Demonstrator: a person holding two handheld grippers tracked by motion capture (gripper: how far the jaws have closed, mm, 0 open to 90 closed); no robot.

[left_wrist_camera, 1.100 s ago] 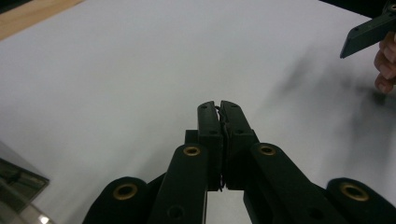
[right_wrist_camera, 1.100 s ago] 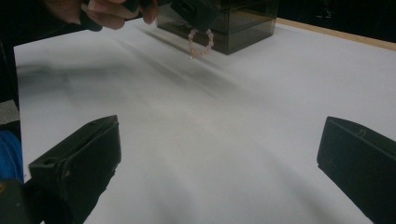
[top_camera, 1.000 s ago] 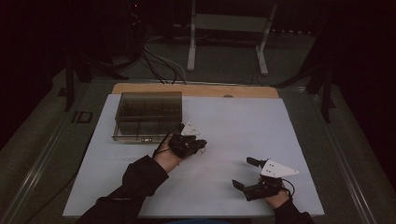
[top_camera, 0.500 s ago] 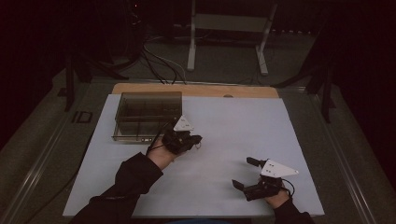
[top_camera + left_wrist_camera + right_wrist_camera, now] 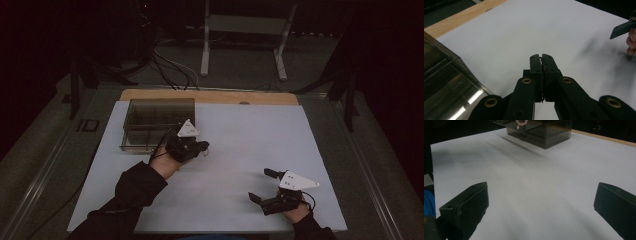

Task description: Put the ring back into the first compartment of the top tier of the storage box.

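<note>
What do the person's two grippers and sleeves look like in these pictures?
Both the left gripper and the right gripper are black, each with a light grey three-cornered plate on top. In the left gripper view, brass-coloured rivets sit in the black linkage arms. A thin dark cable trails from the left gripper. The sleeves are black.

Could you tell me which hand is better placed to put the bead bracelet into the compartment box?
Left: the left tool is shut on the bead bracelet beside the compartment box; the right tool sits open, farther away.
</note>
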